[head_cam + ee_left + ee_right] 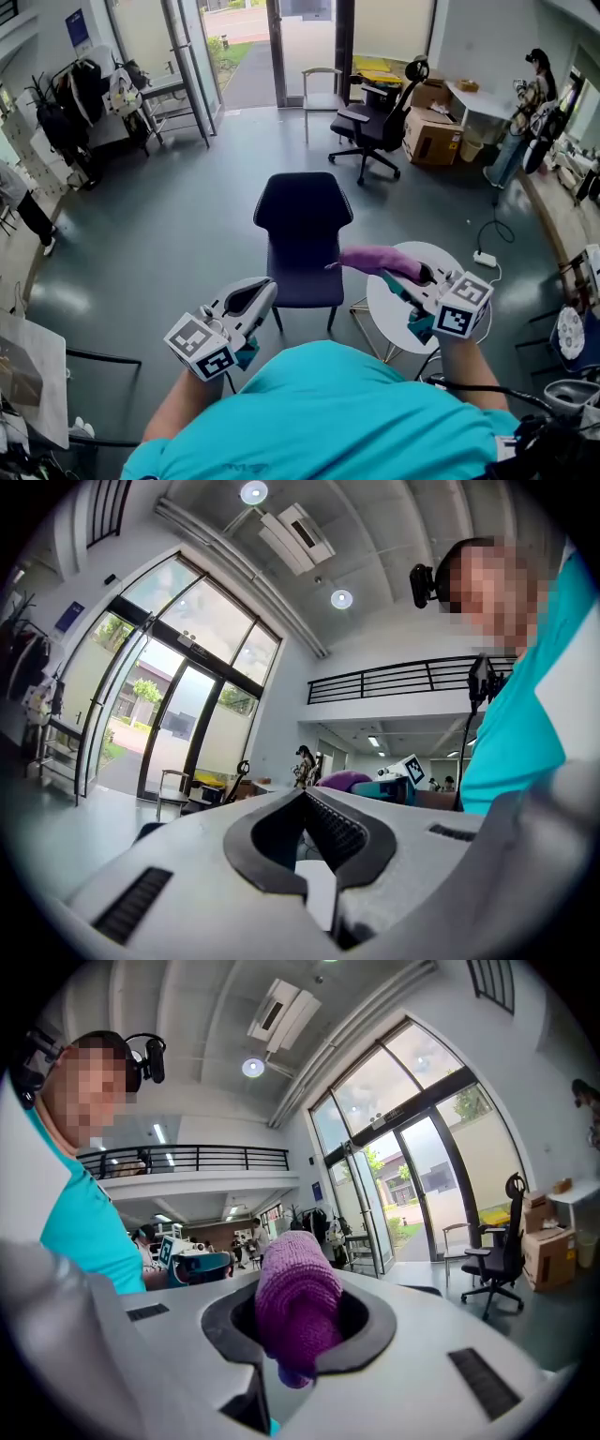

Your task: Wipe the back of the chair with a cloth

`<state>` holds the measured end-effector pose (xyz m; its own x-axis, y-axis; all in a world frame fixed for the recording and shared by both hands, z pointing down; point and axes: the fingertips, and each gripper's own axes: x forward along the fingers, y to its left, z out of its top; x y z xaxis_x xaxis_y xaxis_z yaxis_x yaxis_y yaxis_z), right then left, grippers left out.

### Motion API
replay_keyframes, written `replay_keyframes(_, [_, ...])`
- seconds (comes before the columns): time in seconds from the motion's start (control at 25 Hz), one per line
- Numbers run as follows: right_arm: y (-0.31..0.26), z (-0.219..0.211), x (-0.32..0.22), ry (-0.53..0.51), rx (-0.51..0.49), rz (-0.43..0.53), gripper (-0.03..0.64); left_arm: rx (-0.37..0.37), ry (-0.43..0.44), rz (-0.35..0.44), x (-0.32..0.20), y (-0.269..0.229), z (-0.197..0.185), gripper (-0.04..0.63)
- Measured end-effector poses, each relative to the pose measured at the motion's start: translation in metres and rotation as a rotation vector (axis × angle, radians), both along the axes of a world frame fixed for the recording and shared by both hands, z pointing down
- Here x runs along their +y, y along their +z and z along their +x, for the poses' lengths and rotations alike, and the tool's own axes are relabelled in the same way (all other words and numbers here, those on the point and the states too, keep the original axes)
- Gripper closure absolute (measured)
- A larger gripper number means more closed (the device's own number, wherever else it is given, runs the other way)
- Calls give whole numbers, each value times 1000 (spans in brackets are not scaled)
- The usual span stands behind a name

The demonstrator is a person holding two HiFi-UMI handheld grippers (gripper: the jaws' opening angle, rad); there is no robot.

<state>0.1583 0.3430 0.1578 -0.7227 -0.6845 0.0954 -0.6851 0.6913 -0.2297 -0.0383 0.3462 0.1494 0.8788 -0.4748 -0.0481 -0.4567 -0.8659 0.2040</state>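
Left jaws: the left gripper (302, 801) has its tips pressed together with nothing between them; we see only floor and room through the hollow behind the pads.
Right jaws: the right gripper (302, 1283) is clenched on a purple cloth (296, 1309), which fills the hollow between its pads as a thick roll.
Cloth: in the head view its free end juts out past the jaw tips to the left, in the air near the chair's right edge, not touching it.
Chair: the dark chair (302, 217) stands just in front of us, seat on our side and back on the far side; nothing rests on it.
Stage: we judge the wipe has not begun, since the cloth is apart from the chair back.
Risk, cloth: it is bunched rather than spread, so we may only drag a narrow ridge across the back, or the pull may work it out of the jaws.
Risk, chair: no gripper steadies it, so a firm push on the back could slide or tilt it away.
Risk, table: the round white table (392, 314) sits right under the right gripper; a wide sweep could knock it.
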Motion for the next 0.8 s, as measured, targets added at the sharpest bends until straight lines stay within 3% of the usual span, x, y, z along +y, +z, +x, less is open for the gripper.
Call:
replay_keyframes(0.36, [-16, -81, -72, 100, 13, 18, 537, -4, 91, 33, -90, -10, -86, 591])
replay_keyframes(0.6, [-2, -81, -109, 115, 19, -25, 537, 6, 88, -11, -131, 8, -92, 591])
replay_keyframes(0.8, [8, -52, -150, 77, -7, -20, 537, -23, 55, -18, -159, 19, -62, 591])
